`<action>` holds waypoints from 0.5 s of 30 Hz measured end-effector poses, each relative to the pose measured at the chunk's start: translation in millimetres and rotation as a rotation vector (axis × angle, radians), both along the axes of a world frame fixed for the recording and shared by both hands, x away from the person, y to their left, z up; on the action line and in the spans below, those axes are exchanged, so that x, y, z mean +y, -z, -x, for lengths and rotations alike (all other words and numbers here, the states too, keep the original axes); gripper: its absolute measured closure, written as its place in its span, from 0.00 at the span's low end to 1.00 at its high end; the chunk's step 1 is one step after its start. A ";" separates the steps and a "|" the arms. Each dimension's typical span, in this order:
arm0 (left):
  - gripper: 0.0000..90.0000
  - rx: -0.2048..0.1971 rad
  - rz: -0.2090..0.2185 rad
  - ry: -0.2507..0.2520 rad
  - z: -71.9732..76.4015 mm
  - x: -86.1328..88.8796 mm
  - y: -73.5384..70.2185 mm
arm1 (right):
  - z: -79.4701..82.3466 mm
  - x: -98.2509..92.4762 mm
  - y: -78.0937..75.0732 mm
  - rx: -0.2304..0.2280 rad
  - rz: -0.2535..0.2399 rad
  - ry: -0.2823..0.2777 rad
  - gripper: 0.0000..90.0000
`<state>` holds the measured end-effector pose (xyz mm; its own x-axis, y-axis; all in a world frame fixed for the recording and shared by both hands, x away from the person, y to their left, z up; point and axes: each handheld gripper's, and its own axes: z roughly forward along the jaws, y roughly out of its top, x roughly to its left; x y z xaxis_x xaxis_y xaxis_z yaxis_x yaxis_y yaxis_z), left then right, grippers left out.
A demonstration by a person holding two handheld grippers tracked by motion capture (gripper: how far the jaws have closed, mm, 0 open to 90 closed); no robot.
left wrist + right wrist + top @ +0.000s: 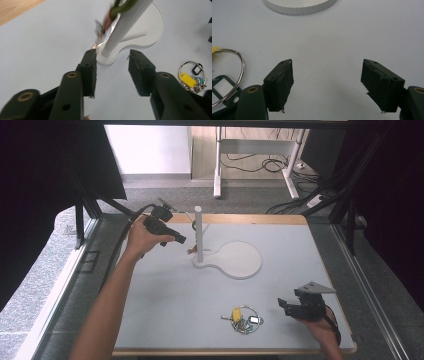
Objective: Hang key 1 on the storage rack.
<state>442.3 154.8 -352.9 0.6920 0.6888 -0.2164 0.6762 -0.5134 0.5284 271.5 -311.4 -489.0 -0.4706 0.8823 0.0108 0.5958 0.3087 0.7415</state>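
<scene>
I see the left gripper held up beside the white post, its jaws partly spread with nothing between them; the left gripper view shows bare table in the gap and the post just beyond the pads. A key bunch hangs from the post on a green loop, blurred, clear of the jaws. The post rises from a flat white base at mid-table.

The right gripper rests low at the near right edge, jaws spread wide and holding nothing. A second key ring with a yellow tag lies flat on the table just to its left, apart from the pads; its wire hoop shows at the left of the right gripper view.
</scene>
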 end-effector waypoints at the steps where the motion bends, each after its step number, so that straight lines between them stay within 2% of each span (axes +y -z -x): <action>1: 0.60 -0.009 -0.001 0.001 2.4 0.1 0.5 | 0.0 0.0 -0.1 -0.001 0.001 0.000 0.29; 2: 0.56 -0.023 0.005 0.014 7.6 0.9 1.8 | 0.1 0.3 -0.2 -0.002 0.002 0.000 0.29; 3: 0.54 -0.023 0.005 0.014 7.6 0.9 1.8 | 0.3 0.5 -0.3 -0.001 0.002 0.001 0.29; 8: 0.48 -0.068 0.033 0.012 25.8 7.4 6.7 | 0.8 0.6 -1.0 -0.003 0.001 0.001 0.29; 12: 0.45 -0.094 0.063 0.026 44.2 14.8 15.4 | 1.5 1.1 -1.6 -0.008 -0.001 -0.001 0.29; 15: 0.45 -0.105 0.060 0.018 56.8 19.1 24.1 | 1.7 1.6 -1.9 -0.006 -0.012 -0.001 0.29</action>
